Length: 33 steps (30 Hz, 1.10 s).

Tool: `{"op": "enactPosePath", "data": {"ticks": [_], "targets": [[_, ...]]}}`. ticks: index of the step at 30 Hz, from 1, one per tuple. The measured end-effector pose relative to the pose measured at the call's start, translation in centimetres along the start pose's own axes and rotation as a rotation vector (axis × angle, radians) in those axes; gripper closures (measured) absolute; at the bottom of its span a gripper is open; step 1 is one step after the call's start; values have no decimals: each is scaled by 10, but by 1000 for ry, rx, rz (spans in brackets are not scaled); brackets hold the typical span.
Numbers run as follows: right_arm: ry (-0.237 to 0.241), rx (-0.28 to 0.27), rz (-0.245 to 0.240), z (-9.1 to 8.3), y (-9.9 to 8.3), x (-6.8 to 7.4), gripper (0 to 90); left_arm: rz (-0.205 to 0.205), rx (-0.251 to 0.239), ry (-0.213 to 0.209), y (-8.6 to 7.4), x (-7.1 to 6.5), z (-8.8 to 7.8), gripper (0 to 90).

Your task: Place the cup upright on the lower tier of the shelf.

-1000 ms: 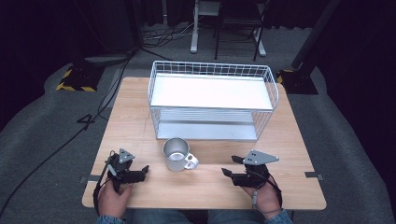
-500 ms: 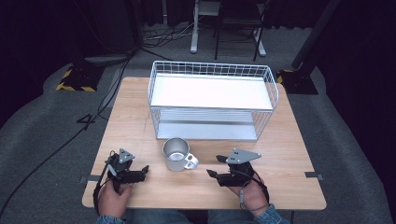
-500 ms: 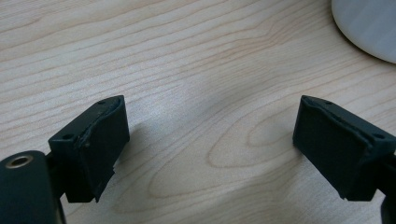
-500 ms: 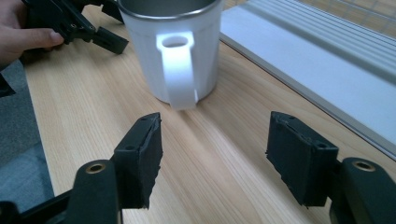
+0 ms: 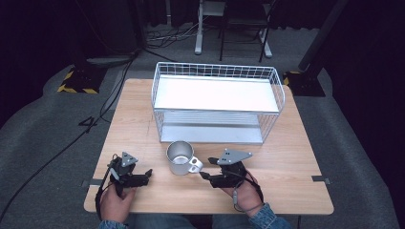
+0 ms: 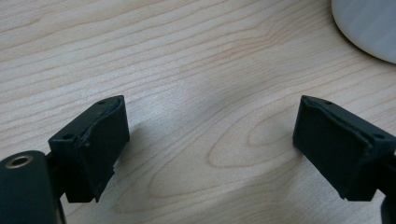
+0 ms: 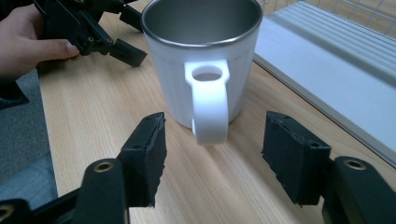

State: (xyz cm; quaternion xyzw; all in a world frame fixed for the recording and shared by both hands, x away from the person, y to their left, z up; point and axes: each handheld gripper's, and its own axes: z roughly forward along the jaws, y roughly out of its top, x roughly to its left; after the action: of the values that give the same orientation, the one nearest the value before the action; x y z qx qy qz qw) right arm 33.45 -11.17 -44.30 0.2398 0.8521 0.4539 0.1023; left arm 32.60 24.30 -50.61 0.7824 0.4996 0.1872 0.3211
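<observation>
A white mug [image 5: 180, 157] with a metal-grey inside stands upright on the wooden desk [image 5: 286, 162], just in front of a white wire rack [image 5: 217, 102] that sits toward the desk's 12 o'clock side. The mug's handle [image 7: 210, 100] points toward 4 o'clock in the high view.

The right hand-held gripper [image 5: 204, 175] lies low at about 4 o'clock from the mug, its jaws spread wide and released. In the right gripper view the handle sits between the two jaws, apparently a little short of them, though the depth is hard to judge.

The left hand-held gripper [image 5: 149, 172] rests at the mug's 8 o'clock, near the desk's front edge, jaws likewise parted and holding nothing, with bare wood between them and the mug's base [image 6: 369, 25] at the upper right.
</observation>
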Motion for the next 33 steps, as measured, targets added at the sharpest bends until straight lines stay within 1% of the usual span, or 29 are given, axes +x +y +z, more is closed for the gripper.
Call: {"op": "enactPosePath", "data": {"ticks": [3,5,6,8,11,16,18,19,21,24,33], "targets": [[11,7,-5,6,4,1,454,0,0,0,0,0,0,111],[12,18,-27,11,6,3,506,0,0,-1,0,0,0,111],[11,19,-31,13,6,3,519,0,0,-1,0,0,0,110],[21,17,-26,17,7,3,545,0,0,0,0,0,0,111],[23,18,-16,23,8,1,578,0,0,0,0,0,0,111],[9,28,-28,29,9,0,640,-1,0,0,0,0,0,110],[1,36,-33,31,9,0,675,-1,0,-1,0,0,0,111],[5,34,-35,31,9,-1,698,0,0,0,0,0,0,110],[3,28,-33,32,9,0,702,-1,0,0,0,0,0,110],[-7,21,-60,32,9,2,710,0,0,-1,0,0,0,110],[-9,-15,-57,31,8,2,716,0,0,-1,0,0,0,110]]}}
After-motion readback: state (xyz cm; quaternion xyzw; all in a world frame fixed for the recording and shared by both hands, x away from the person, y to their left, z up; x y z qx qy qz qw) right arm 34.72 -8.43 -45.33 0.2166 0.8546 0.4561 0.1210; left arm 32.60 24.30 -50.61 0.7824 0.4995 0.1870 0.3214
